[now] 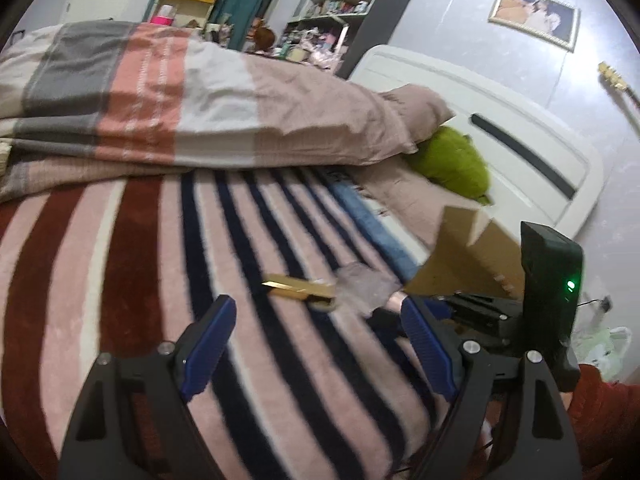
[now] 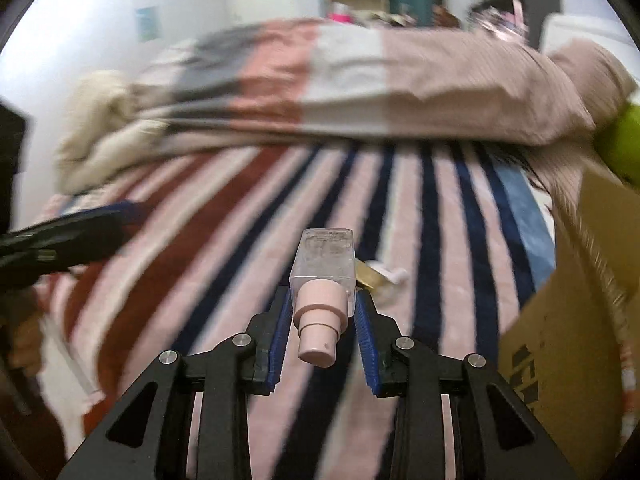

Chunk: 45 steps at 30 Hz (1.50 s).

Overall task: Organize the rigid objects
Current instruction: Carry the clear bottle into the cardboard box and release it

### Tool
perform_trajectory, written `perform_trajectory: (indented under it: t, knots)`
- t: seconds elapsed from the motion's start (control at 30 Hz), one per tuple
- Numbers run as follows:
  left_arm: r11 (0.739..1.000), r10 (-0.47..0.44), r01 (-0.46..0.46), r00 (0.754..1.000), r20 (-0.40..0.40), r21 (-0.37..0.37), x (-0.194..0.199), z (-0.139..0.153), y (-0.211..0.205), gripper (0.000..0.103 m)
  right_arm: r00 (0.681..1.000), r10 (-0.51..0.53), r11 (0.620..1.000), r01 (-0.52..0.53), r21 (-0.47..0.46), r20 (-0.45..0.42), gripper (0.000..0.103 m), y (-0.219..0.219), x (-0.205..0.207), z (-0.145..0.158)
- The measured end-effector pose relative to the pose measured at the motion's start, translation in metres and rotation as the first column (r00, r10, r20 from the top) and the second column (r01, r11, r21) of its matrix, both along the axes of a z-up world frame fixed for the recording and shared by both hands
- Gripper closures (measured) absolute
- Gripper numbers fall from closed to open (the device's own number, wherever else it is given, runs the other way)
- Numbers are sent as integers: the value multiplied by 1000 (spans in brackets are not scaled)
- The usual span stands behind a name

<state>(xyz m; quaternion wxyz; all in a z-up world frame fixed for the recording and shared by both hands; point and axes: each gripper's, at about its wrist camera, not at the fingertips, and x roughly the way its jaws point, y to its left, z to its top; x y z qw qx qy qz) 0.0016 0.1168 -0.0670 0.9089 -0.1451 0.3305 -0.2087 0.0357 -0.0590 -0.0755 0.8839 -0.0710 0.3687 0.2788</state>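
My right gripper (image 2: pixel 323 300) is shut on a clear square bottle (image 2: pixel 325 258) with a pale pink pump cap (image 2: pixel 318 328), held above the striped blanket. The same bottle shows blurred in the left wrist view (image 1: pixel 366 286), with the right gripper's body (image 1: pixel 480 312) behind it. A gold rectangular object (image 1: pixel 298 289) lies on the blanket just beyond my left gripper (image 1: pixel 316 316), which is open and empty. The gold object also shows in the right wrist view (image 2: pixel 370 274), behind the bottle. An open cardboard box (image 1: pixel 468 256) stands at the right; it also shows in the right wrist view (image 2: pixel 568 312).
The bed carries a striped blanket (image 1: pixel 160 280), a folded duvet (image 1: pixel 200 100) and a green cushion (image 1: pixel 452 164) by the white headboard (image 1: pixel 500 120). Cluttered shelves (image 1: pixel 340 0) stand behind. The left gripper (image 2: pixel 68 236) shows at the left of the right wrist view.
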Motion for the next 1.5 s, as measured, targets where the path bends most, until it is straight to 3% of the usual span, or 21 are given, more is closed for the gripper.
perform_trajectory:
  t: [0.17,0.33,0.37,0.4,0.67,0.93,1.33,1.47,1.5]
  knots:
    - [990,-88,88,996,6,-110,8,17,-18,21,986,150,987,-154,50,70,76,7,-24,42]
    - [977,-149,153,988,40,-147,16,37,-46,22,964,215,973,-225,53,156,76,-13,-36,72]
    - [976,-160,165,986,44,-146,19,41,-55,28,963,215,973,-226,54,166,76,-21,-35,74]
    - [976,-167,172,985,44,-135,23,45,-63,32,963,208,974,-221,59,171,76,-29,-34,76]
    - [963,-268,268,963,11,-33,64,56,-162,32,982,109,990,-121,77,152,76,-113,-11,75]
    - [929,-369,371,926,-85,13,104,46,-249,32,1000,-5,995,3,99,21,76,-194,18,60]
    - [909,-403,412,907,-123,59,113,41,-283,35,999,-28,1000,29,5,-20,75,-211,25,51]
    - [915,-387,395,917,-100,82,107,48,-277,24,999,-51,998,52,-24,7,55,-210,19,56]
    - [918,-381,388,920,-91,83,105,51,-273,23,999,-50,998,50,-27,12,54,-209,17,58]
